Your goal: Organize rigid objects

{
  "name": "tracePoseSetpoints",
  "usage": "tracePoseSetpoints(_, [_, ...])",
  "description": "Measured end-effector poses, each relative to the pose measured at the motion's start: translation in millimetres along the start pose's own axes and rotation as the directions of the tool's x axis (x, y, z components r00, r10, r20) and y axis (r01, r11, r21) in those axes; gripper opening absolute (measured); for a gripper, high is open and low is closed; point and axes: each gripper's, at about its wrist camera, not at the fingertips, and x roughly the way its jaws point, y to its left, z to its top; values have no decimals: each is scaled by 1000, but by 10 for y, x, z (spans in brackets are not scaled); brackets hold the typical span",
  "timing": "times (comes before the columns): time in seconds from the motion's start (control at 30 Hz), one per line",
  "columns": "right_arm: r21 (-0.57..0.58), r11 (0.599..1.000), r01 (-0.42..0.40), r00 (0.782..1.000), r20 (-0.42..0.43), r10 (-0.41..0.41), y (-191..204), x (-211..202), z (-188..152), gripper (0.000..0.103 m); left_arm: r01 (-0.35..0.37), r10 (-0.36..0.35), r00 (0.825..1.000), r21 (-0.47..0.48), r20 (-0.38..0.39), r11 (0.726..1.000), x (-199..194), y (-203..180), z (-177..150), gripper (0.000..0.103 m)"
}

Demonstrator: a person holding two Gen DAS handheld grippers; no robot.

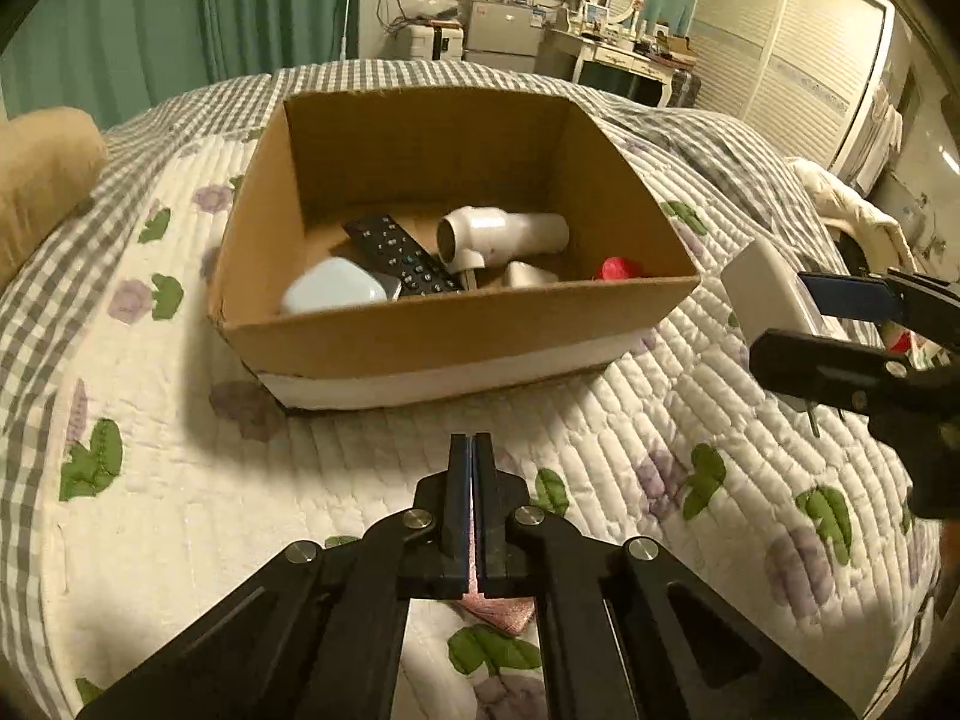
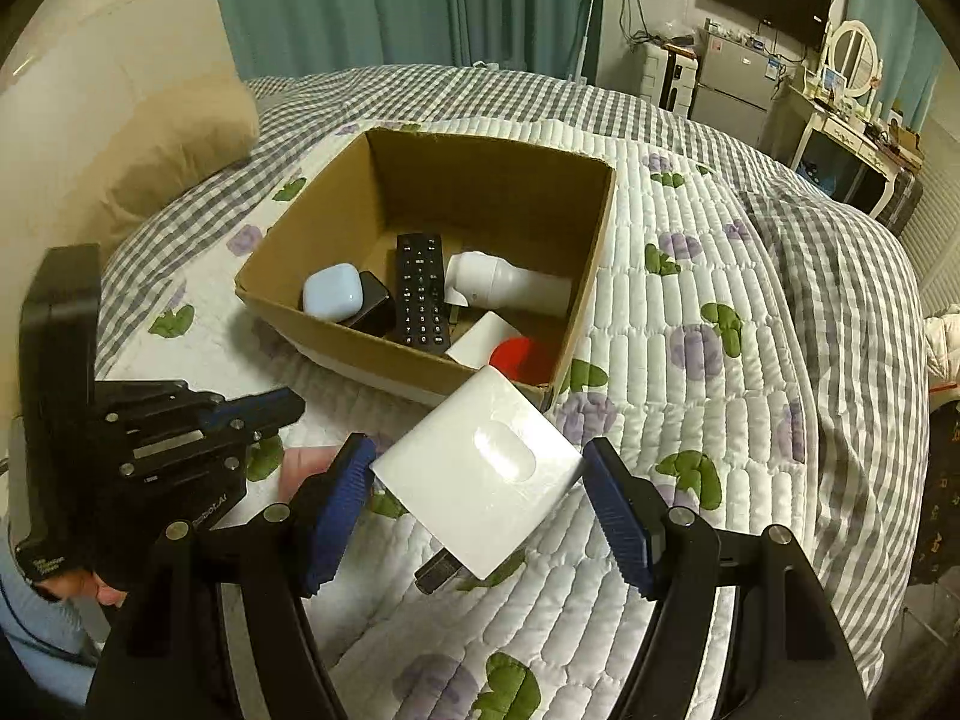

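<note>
An open cardboard box [image 1: 456, 333] [image 2: 414, 372] sits on the quilted bed. It holds a black remote [image 1: 399, 255] [image 2: 421, 288], a white hair dryer [image 1: 501, 233] [image 2: 510, 283], a pale blue case [image 1: 333, 293] [image 2: 331, 291] and a red object [image 1: 618, 269] [image 2: 519, 357]. My right gripper [image 2: 480, 480] [image 1: 780, 315] is shut on a white power adapter [image 2: 480, 468] [image 1: 762, 288], held above the quilt at the box's near right corner. My left gripper [image 1: 472, 450] [image 2: 288, 408] is shut in front of the box, over a pink object [image 1: 498, 609] lying on the quilt.
A tan pillow [image 1: 42, 180] [image 2: 180, 138] lies at the left. Green curtains hang behind the bed. A dressing table with a mirror [image 1: 618, 18] and a small fridge [image 1: 501, 30] stand at the far wall. A wardrobe [image 1: 798, 72] is at the right.
</note>
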Motion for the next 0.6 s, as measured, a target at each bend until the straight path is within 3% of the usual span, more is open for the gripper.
tracePoseSetpoints(0.03, [3, 1000, 0, 1000, -9, 0, -7, 32, -10, 71, -14, 14, 1000, -4, 2, 1000, 22, 17, -12, 10])
tracePoseSetpoints(0.1, [5, 1000, 1, 1000, -22, -1, -20, 72, -38, 71, -34, 34, 999, 4, -33, 999, 123, 51, -43, 45])
tracePoseSetpoints(0.13, [5, 1000, 1, 1000, -31, -1, -27, 99, -57, 71, -46, 46, 998, 2, -49, 999, 166, 67, -64, 75])
tracePoseSetpoints(0.17, [6, 1000, -1, 999, -36, 1, -30, 116, -66, 71, -57, 57, 997, -3, -56, 998, 215, 81, -100, 80])
tracePoseSetpoints(0.33, [24, 1000, -1, 998, -56, 2, -84, 195, -107, 71, -16, 17, 988, 12, -154, 1000, 492, 21, -279, 80])
tracePoseSetpoints(0.4, [30, 1000, 1, 998, -59, 1, -102, 213, -110, 71, -12, 21, 981, 49, -194, 999, 624, -71, -360, 85])
tracePoseSetpoints(0.47, [35, 999, -2, 998, -63, 4, -117, 224, -117, 71, 10, 9, 976, 86, -216, 996, 686, -164, -375, 101])
tracePoseSetpoints(0.5, [37, 999, -1, 998, -64, 4, -126, 230, -121, 71, 25, -1, 972, 102, -235, 995, 725, -201, -381, 103])
tracePoseSetpoints(0.6, [44, 999, 0, 998, -67, 3, -143, 250, -127, 71, -11, 53, 967, 166, -248, 986, 866, -306, -399, 103])
